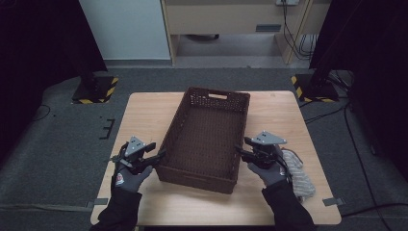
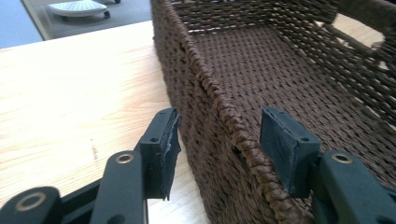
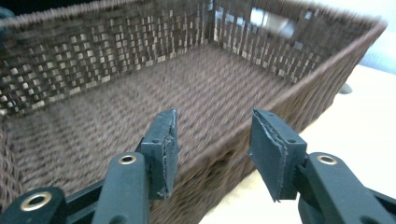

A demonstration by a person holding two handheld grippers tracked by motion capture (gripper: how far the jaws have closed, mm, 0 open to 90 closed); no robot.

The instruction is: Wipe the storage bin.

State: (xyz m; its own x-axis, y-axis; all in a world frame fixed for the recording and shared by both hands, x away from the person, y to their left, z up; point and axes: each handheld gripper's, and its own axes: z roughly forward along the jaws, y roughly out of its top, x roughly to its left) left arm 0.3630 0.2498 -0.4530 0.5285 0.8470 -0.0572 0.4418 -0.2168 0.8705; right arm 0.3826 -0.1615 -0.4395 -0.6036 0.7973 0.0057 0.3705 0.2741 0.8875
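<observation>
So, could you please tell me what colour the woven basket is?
The basket is dark brown all over, seen best in the right gripper view.

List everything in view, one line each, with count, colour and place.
basket: one, dark brown woven, empty, mid-table, long side running away from the person
table: one, light wood, under everything
cloth bundle: one, pale grey-white, on the table by the right hand
stands: two, black with yellow-black striped bases, on the floor beyond the table's far corners
cables: several, black, at the far wall
left claw: one, black, open, jaws straddling the basket's left wall
right claw: one, black, open, jaws astride the basket's right rim
gloves: two, dark grey, on the hands
</observation>
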